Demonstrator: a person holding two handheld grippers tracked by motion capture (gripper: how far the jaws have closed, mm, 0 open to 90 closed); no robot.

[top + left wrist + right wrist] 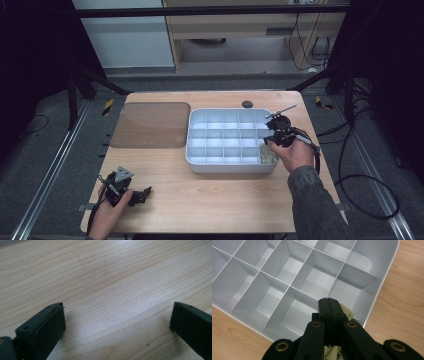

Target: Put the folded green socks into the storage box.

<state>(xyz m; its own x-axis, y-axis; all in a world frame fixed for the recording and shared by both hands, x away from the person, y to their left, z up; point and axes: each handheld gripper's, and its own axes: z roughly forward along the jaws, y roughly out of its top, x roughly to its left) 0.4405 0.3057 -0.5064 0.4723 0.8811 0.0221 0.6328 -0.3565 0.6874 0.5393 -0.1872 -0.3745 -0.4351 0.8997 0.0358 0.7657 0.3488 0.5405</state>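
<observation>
Room: from the high view I see a wooden table [210,200] on a dark framed floor, with a brown mat [150,125] beside a grey divided tray [200,150].
High view, progress: a pale yellowish piece [268,156] sits in the tray's near right corner compartment; the other cells look empty, so I judge the sorting barely begun.
High view, right gripper [274,139]: over that corner.
High view, left gripper [145,192]: resting on the table, well apart from the tray.
Left gripper view: jaws wide apart over bare wood, holding nothing.
Right gripper view: the jaws are pressed together, the pale piece [345,310] peeking from behind them; I cannot tell whether it is pinched.
</observation>
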